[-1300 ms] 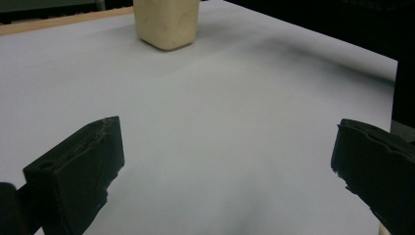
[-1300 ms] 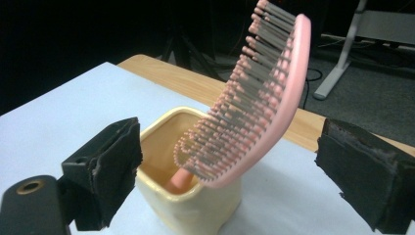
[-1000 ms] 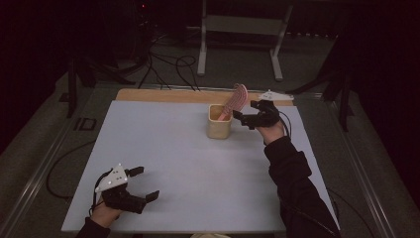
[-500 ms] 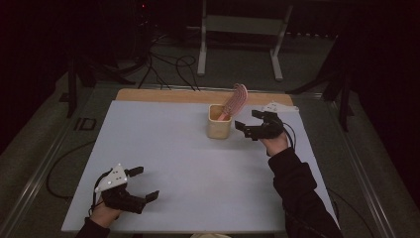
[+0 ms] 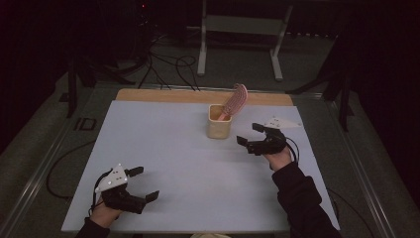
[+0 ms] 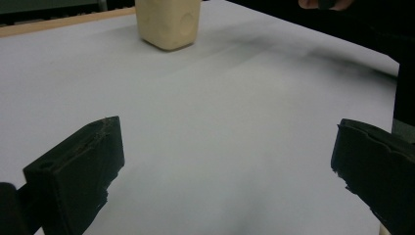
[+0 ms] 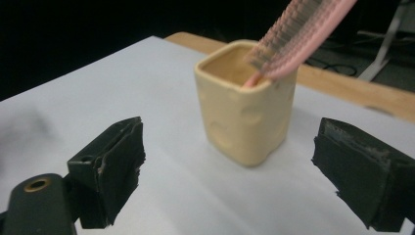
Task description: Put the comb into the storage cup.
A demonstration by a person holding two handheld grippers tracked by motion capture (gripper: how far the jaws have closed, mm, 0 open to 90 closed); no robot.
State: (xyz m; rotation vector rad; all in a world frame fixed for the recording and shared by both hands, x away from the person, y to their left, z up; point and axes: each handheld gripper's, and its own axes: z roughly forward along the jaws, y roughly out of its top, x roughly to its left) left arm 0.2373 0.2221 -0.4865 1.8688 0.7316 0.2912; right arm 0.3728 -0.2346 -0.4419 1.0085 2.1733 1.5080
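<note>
So we've got the pink hairbrush (image 5: 234,100) standing handle-down in the cream cup (image 5: 219,128) at the far middle of the bench (image 5: 163,148), head leaning out over the rim. Our right tongs (image 5: 250,133) are spread wide just beside the cup, holding nothing; left tongs (image 5: 143,183) are also spread and empty, near the front edge, well apart from it. Our worry: the brush looks top-heavy, so any sideways bump from the right tongs could tip that light cup and spill the brush.
</note>
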